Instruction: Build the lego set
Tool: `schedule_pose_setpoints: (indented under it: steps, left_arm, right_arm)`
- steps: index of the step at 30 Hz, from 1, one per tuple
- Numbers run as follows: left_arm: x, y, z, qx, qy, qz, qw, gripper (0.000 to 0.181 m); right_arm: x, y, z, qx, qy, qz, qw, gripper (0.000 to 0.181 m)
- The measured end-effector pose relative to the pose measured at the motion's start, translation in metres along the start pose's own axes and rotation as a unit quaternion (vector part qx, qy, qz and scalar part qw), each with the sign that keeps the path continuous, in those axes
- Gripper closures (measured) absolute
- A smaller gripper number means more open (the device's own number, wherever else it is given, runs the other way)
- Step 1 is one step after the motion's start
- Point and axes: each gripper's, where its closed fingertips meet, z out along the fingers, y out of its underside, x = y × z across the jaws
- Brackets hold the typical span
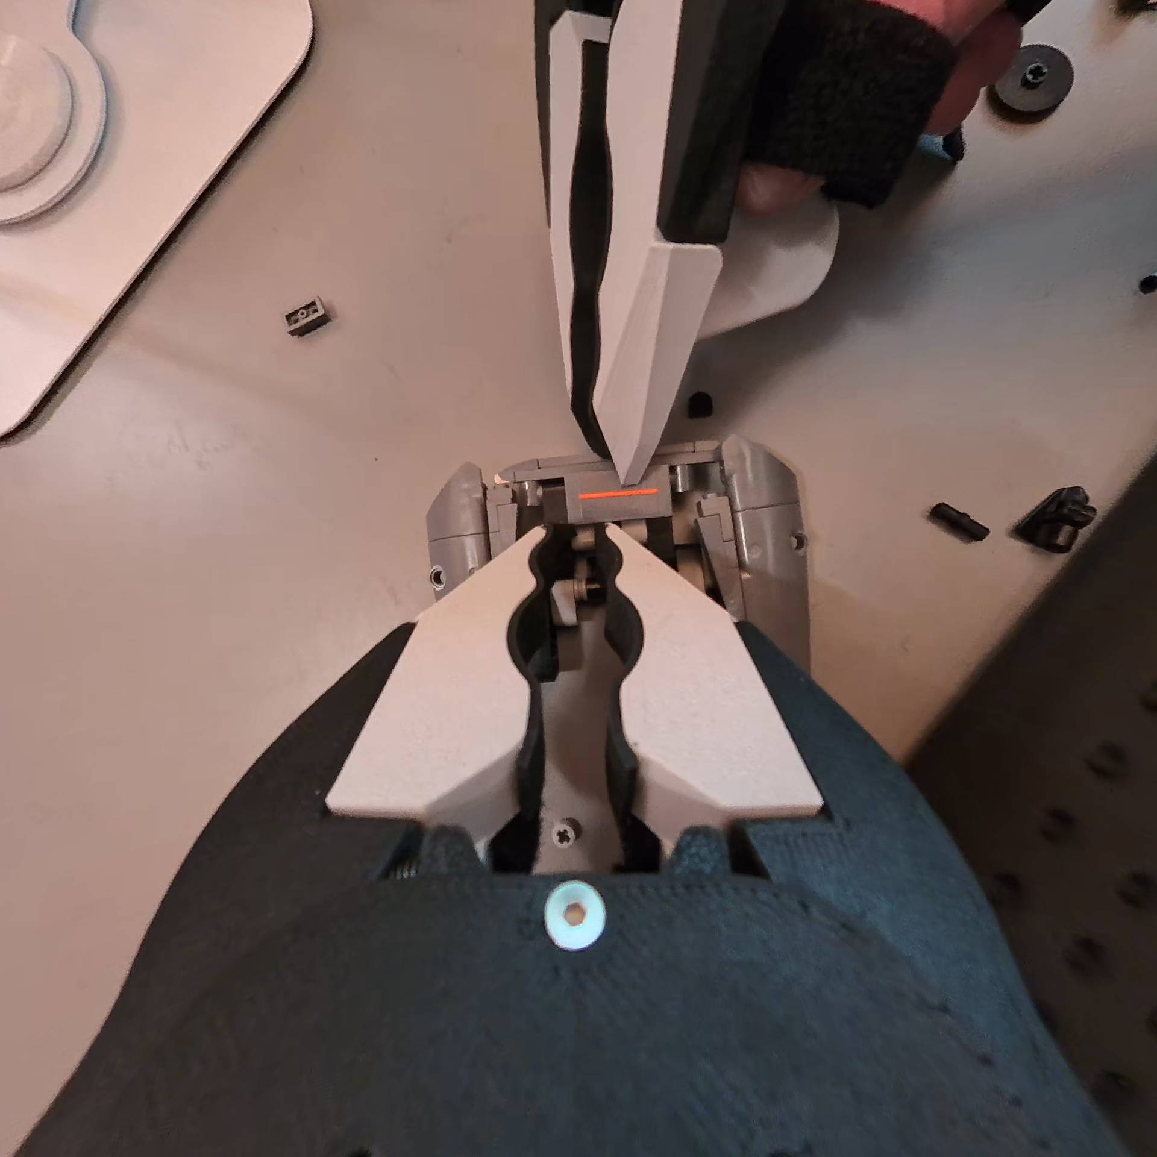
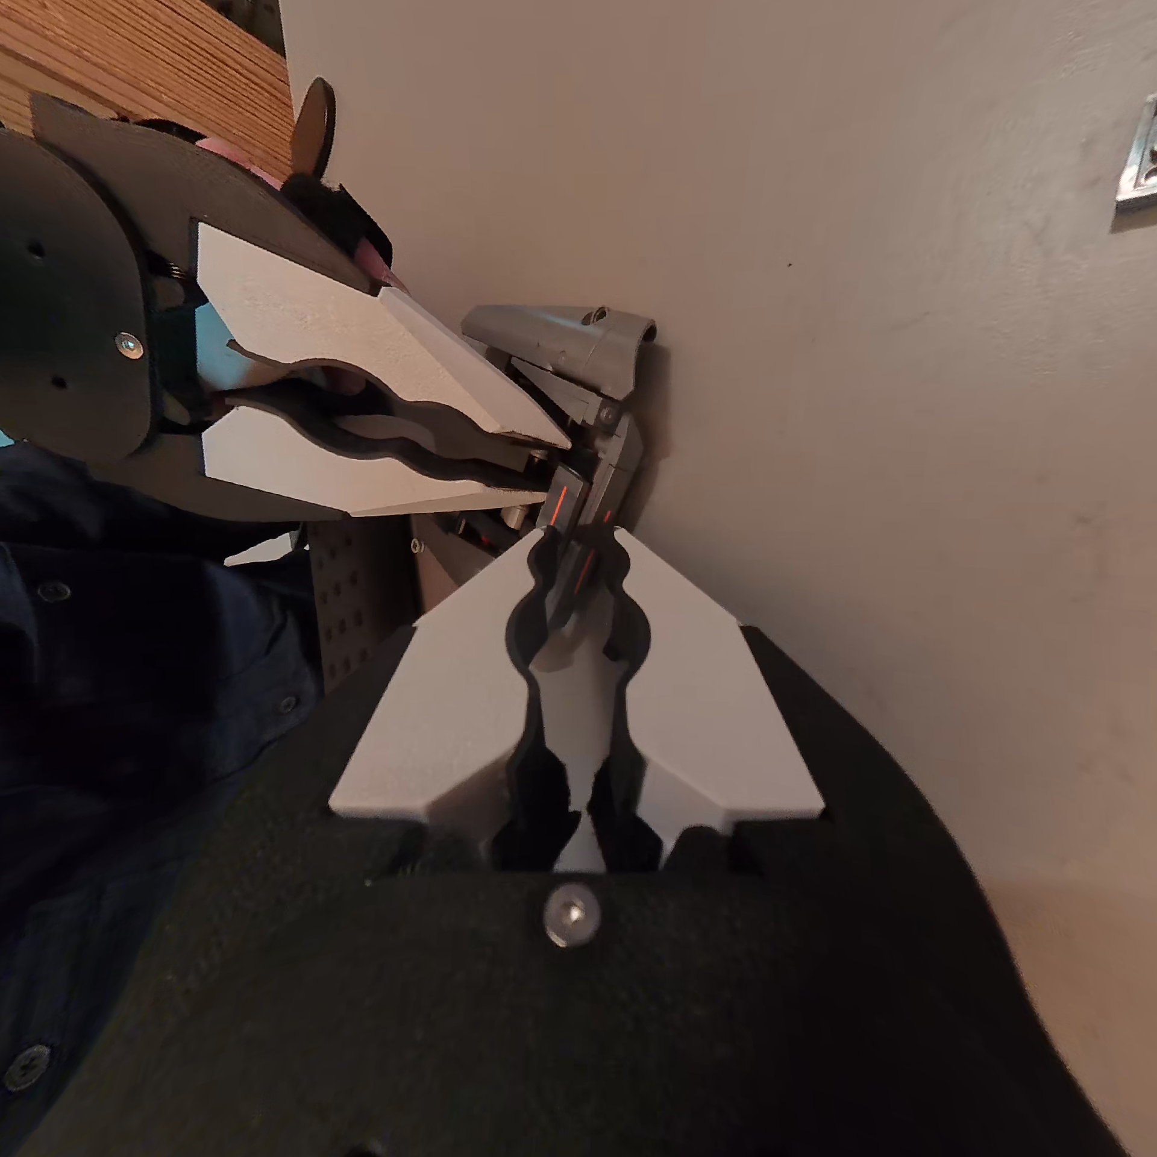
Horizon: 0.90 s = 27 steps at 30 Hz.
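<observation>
The grey lego model (image 1: 617,519) stands on the pale table (image 1: 313,563), gripped from two sides. The left gripper (image 1: 575,532) comes in low with its jaws pinching the dark inner parts under the model's middle, between the two curved grey side panels. The right gripper (image 1: 617,463) comes down from above, jaws nearly together, its tips pressing on the dark piece with the orange stripe (image 1: 618,494) — in its own wrist view that striped piece (image 2: 579,563) sits clamped between its fingers. It looks like a seating step: the striped piece is being pushed home on the model's top edge. To do it well, I'd say the left tool should hold firm as a brace and not twist, while the right presses straight along the stud direction rather than at a slant; the thin piece could pop sideways or lever the neighbouring panels loose. A few loose dark bits lie about — a small brick (image 1: 308,315) to the left, a clip-like piece (image 1: 1058,516) to the right, well apart from the work.
</observation>
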Motion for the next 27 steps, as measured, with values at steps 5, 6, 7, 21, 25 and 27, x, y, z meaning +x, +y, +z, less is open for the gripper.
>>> schedule_pose_setpoints:
  steps: [5, 6, 7, 21, 25, 27]
  left_arm:
    - [0.0, -0.001, 0.001, 0.003, 0.001, 0.0, 1.0, 0.172]
    - [0.0, -0.001, 0.001, 0.003, 0.0, 0.0, 1.0, 0.171]
    - [-0.001, -0.001, 0.001, 0.003, -0.001, 0.001, 1.0, 0.17]
    - [0.0, -0.005, 0.004, 0.007, 0.005, 0.002, 1.0, 0.17]
    - [0.0, -0.005, 0.004, 0.007, 0.005, 0.001, 1.0, 0.171]
    - [0.0, -0.006, 0.004, 0.007, 0.005, 0.001, 1.0, 0.171]
  right_arm:
    - [0.002, -0.002, -0.002, 0.006, -0.003, 0.004, 1.0, 0.169]
    - [0.002, -0.004, -0.002, 0.011, -0.003, 0.007, 1.0, 0.169]
    - [0.003, -0.005, -0.003, 0.015, -0.002, 0.01, 1.0, 0.169]
    - [0.001, -0.018, -0.007, 0.043, 0.011, -0.003, 0.999, 0.176]
    - [0.005, -0.016, -0.006, 0.04, 0.008, 0.005, 0.999, 0.181]
    - [0.005, -0.015, -0.006, 0.038, 0.012, 0.0, 0.999, 0.181]
